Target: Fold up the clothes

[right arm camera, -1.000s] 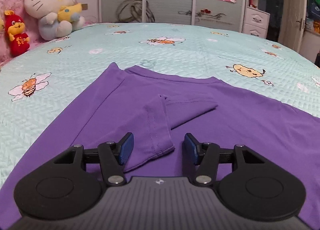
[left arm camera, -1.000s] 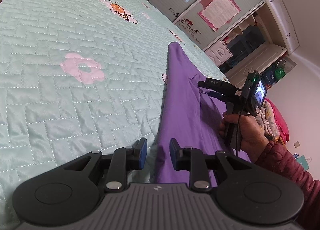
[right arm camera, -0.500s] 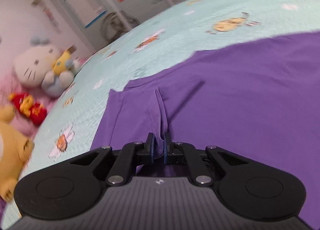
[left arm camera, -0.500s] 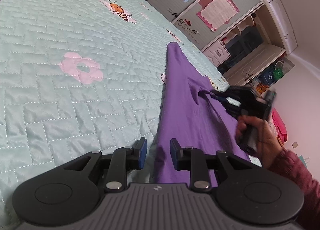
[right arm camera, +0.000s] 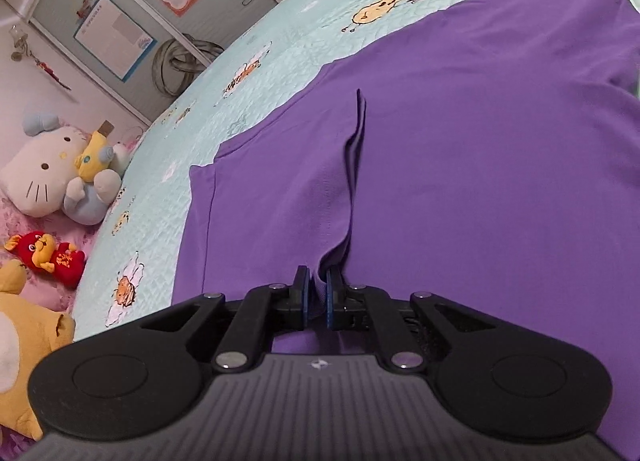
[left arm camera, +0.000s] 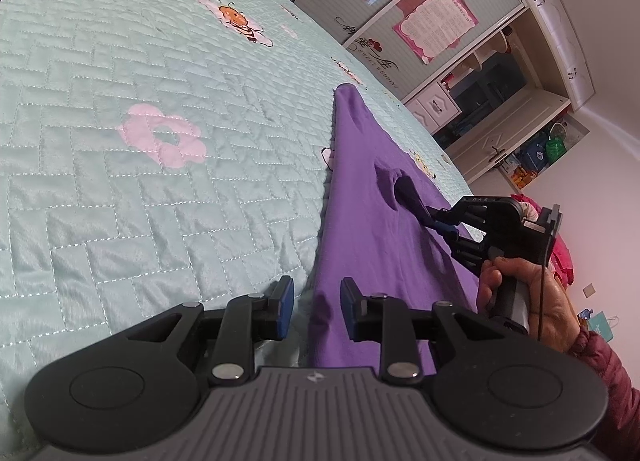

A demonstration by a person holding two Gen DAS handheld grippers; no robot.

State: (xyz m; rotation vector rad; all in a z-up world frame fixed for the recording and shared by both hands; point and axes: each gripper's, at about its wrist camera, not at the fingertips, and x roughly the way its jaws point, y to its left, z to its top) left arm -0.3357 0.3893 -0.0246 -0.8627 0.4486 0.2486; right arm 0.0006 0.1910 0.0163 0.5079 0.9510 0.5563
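A purple T-shirt [left arm camera: 368, 197] lies flat on the mint quilted bed [left arm camera: 160, 61]. My left gripper [left arm camera: 316, 311] is open at the shirt's near edge, and a fold of that edge sits loosely between its fingers. In the right wrist view my right gripper [right arm camera: 318, 295] is shut on the end of the shirt's sleeve [right arm camera: 348, 181], which rises as a taut ridge off the shirt body [right arm camera: 500, 141]. The left wrist view shows the same right gripper [left arm camera: 436, 221] rolled on its side, with the pinched sleeve [left arm camera: 400, 185] lifted and a hand [left arm camera: 532, 293] around its grip.
Plush toys lie at the head of the bed: a white cat [right arm camera: 60, 177], a red one [right arm camera: 48, 257] and a yellow one [right arm camera: 24, 341]. Wardrobe doors with posters [left arm camera: 420, 1] stand behind the bed. Bare quilt [right arm camera: 280, 33] stretches beyond the shirt.
My right gripper went from open around the sleeve end to shut on it, then rolled sideways and drew the sleeve up into a ridge. The left gripper has not moved.
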